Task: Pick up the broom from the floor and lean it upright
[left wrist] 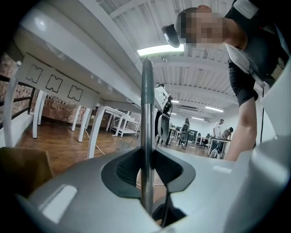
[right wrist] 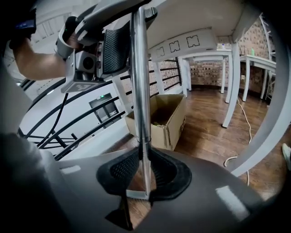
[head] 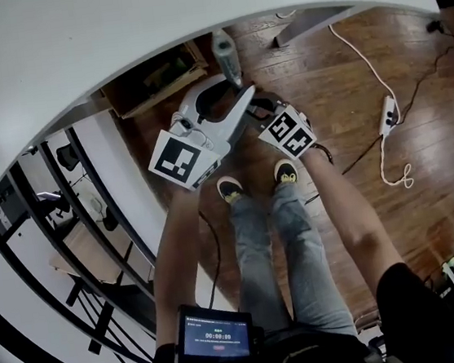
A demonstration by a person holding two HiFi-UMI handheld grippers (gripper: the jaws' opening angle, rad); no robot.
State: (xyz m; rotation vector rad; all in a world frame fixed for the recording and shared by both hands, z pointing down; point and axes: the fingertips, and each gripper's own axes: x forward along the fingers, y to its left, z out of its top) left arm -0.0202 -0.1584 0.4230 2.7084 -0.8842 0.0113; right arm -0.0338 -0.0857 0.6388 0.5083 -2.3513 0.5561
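Observation:
The broom stands nearly upright in front of the person, its grey handle top point(head: 224, 53) poking up by the white table's edge. In the left gripper view the metal handle point(left wrist: 146, 113) runs straight up between the dark pads, and my left gripper point(left wrist: 146, 169) is shut on it. My right gripper point(right wrist: 144, 170) is shut on the same handle point(right wrist: 140, 91) lower down, with the left gripper point(right wrist: 105, 48) clamped above it. A pale broom head point(right wrist: 136, 195) shows at the handle's foot. In the head view both grippers, left point(head: 236, 103) and right point(head: 261, 108), meet at the handle.
A large white table point(head: 110, 35) fills the upper head view, with an open cardboard box point(right wrist: 166, 116) under it. A white table leg point(right wrist: 233, 86) stands to the right. A power strip point(head: 386, 115) with white cable lies on the wood floor. A black railing point(head: 70, 237) runs along the left.

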